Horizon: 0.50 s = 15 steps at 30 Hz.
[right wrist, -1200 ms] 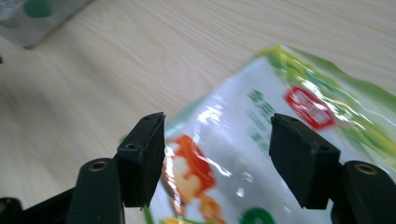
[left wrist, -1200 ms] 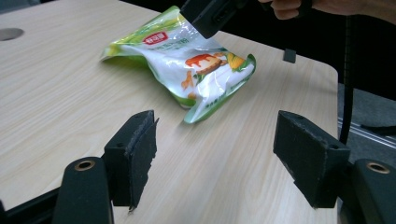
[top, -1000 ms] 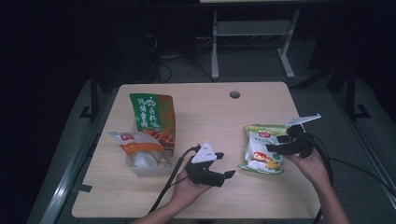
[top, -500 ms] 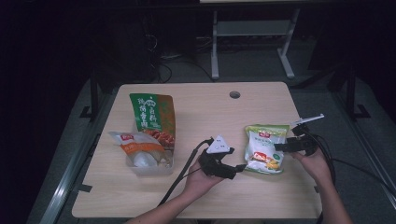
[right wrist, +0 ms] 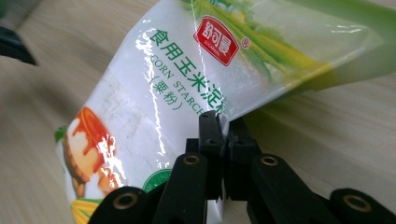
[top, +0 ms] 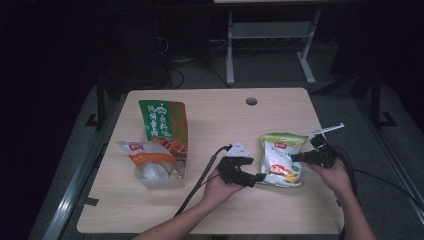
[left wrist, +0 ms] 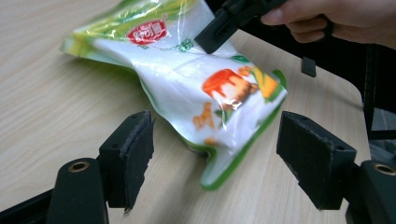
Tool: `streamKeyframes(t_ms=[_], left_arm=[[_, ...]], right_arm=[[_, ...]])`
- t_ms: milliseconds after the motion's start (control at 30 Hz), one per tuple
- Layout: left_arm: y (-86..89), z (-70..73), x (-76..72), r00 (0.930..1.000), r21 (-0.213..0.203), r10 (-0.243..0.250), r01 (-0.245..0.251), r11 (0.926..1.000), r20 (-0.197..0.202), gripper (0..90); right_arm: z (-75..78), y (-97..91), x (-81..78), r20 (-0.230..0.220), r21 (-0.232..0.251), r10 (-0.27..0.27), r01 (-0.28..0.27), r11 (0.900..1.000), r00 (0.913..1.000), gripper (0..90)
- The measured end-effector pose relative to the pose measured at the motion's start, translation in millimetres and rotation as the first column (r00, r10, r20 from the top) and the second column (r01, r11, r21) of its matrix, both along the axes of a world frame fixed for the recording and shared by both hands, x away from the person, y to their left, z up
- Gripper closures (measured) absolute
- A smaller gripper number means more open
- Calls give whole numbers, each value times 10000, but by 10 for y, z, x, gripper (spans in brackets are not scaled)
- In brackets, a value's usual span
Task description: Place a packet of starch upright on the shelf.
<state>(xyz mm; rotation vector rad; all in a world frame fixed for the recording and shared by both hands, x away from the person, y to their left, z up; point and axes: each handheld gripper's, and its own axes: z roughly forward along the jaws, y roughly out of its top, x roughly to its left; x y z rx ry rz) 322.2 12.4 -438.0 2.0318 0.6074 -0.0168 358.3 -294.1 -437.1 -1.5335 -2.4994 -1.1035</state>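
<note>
A white and green corn starch bag (top: pixel 279 159) lies on the wooden table (top: pixel 210 210), right of centre. My right gripper (top: pixel 296 157) comes in from the bag's right side. Its jaws have just been closing and are now shut on the bag's edge (right wrist: pixel 223 122), lifting that side a little. My left gripper (top: pixel 256 176) is at the bag's near left corner, open. In the left gripper view the bag's bottom corner (left wrist: pixel 219 163) lies between its wide-apart jaws without touching the pads (left wrist: pixel 140 144). The right gripper (left wrist: pixel 212 37) shows there too, on the bag's far side.
A tall green seasoning pouch (top: pixel 162 122) lies flat at the table's left. A clear tub holding a white and orange packet (top: pixel 155 165) sits in front of it. A round cable hole (top: pixel 251 101) is at the far edge. Cables trail off the near and right edges.
My left gripper has moved right, up to the bag's near corner. My right gripper has dropped slightly and closed on the bag's right edge.
</note>
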Motion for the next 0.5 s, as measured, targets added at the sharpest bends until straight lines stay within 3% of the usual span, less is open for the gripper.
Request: streamKeyframes(t_ms=[300, 500], left_arm=[[-37, -56, 111, 9975, -377, 60, -87, 9993, -709, 264], [-7, -83, 233, 9876, -1047, 221, -387, 9937, -1556, 273]], right_arm=[[212, 30, -200, 1002, 859, 337, -423, 9954, 9944, 884], [372, 95, -356, 1751, 1176, 1101, -1318, 9843, 9784, 885]])
